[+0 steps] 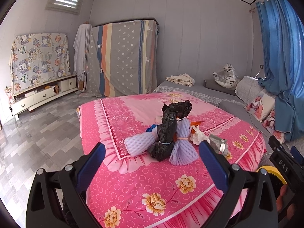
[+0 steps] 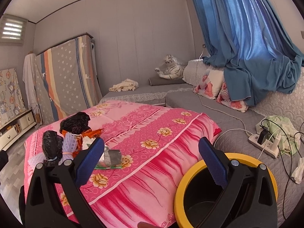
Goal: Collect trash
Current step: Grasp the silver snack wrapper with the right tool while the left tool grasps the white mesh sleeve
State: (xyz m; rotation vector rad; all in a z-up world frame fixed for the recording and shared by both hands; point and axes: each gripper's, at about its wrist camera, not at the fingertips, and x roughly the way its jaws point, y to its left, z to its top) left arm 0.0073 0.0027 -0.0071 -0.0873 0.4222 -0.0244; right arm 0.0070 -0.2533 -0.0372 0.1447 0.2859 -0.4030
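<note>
While a pink flowered blanket [image 1: 152, 180] covers the low surface under both grippers, the room around it has grey walls, a tiled floor, a blue curtain [image 2: 247, 43] and a grey mattress [image 2: 218, 110] with a plush white tiger [image 2: 172, 67] at its far end. A white power strip [image 2: 264, 145] with cables lies on the mattress, to the right of the right fingers. The left gripper [image 1: 152, 159] has its blue-padded fingers [image 1: 91, 163] wide apart and they hold nothing; it hangs above the blanket without touching it. Just beyond these fingers, between them, lies the trash pile: a black plastic bag [image 1: 167, 133] tied with a band, purple foam netting [image 1: 182, 152] beside it, white foam netting [image 1: 140, 142] on the left, and crumpled wrappers [image 1: 197, 134] near the right finger. The right gripper [image 2: 152, 159] is also wide open and empty. Its left finger is in front of a silver foil packet [image 2: 112, 157] on the blanket, and its right finger stands over a yellow-rimmed bin [image 2: 190, 180], whose dark inside is open below.
</note>
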